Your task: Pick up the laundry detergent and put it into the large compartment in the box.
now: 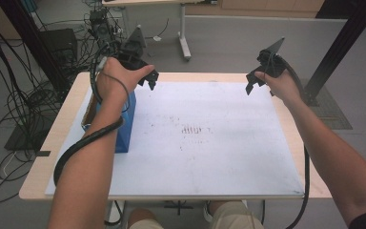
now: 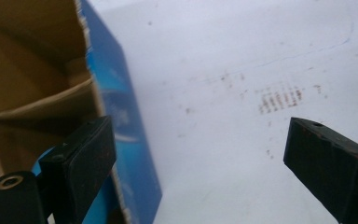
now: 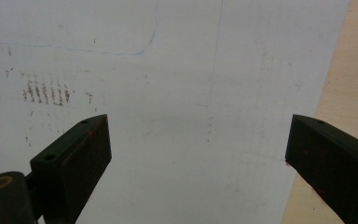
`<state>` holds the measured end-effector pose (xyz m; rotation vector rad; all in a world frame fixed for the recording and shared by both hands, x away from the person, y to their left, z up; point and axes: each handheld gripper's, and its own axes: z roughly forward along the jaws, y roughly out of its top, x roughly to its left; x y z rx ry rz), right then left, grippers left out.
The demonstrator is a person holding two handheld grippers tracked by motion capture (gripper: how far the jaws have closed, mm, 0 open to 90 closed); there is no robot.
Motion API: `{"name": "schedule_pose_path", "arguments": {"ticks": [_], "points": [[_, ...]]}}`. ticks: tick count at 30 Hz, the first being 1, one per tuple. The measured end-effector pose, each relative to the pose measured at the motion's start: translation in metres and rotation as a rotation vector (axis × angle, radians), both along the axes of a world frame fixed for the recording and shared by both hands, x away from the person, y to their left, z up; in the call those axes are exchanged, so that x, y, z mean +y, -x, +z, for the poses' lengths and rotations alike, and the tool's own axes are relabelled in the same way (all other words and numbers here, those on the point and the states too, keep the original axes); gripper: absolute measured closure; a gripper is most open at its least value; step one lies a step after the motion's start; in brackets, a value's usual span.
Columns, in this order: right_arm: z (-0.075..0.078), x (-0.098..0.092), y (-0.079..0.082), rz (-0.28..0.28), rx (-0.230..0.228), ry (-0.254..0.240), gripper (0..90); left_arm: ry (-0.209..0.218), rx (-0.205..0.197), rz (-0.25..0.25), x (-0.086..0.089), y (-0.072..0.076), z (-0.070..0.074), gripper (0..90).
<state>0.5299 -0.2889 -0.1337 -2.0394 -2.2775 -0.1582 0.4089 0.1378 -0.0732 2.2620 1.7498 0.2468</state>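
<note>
Here, left gripper [image 2: 200, 154] wide open, empty, beside blue box [image 2: 121, 116].

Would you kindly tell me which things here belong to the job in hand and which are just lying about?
In the job:
- blue box, open-topped, by the left claw
- left claw, open and empty
- right claw, open and empty
- white mat

Lying about:
- cables on the floor
- far table leg

Glossy cardboard box [image 2: 121, 116] — matt sheet [image 1: 209, 143]
</note>
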Motion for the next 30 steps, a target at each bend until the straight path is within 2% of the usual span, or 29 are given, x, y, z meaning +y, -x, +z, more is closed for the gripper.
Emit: {"name": "schedule_pose_path", "arguments": {"ticks": [6,10,20,30], "points": [[0.000,-0.002,0.000,-0.002,0.001,0.002,6.8,0.017,0.001,-0.038,-0.021,-0.012,0.001,9.6],[0.000,-0.006,0.000,-0.007,-0.003,-0.001,6.8,0.027,0.000,-0.049,-0.028,-0.017,0.000,9.5],[0.000,-0.008,0.000,-0.010,-0.001,-0.002,6.8,0.049,0.008,-0.028,-0.024,-0.022,-0.007,9.4],[-0.002,-0.005,-0.001,-0.005,0.003,-0.001,6.8,0.051,-0.002,-0.029,-0.021,-0.021,-0.005,9.2]]}}
